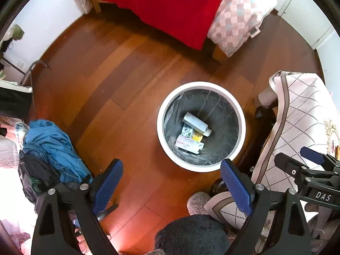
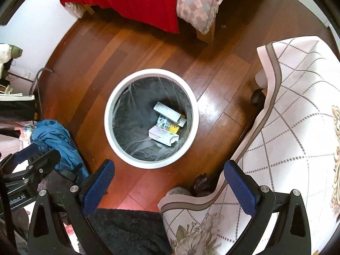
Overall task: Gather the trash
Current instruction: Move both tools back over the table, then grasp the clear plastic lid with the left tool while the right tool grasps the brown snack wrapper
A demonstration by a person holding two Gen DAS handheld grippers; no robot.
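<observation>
A round white trash bin (image 1: 161, 136) with a dark liner stands on the wooden floor; it also shows in the right wrist view (image 2: 109, 131). Inside lie a white tube (image 1: 195, 123), a small printed box (image 1: 188, 132) and a pink-and-white carton (image 1: 188, 144), also seen in the right wrist view as tube (image 2: 166, 111) and carton (image 2: 162, 135). My left gripper (image 1: 171, 171) is open and empty, above the floor just before the bin. My right gripper (image 2: 169, 171) is open and empty, above the bin's near edge; it appears in the left wrist view (image 1: 297, 159).
A table with a pale quilted cloth (image 2: 293, 116) stands to the right of the bin. A bed with a red blanket (image 1: 170, 4) is at the back. Blue clothing (image 1: 55, 148) is piled at the left. A dark fluffy thing (image 2: 127, 231) lies at the near edge.
</observation>
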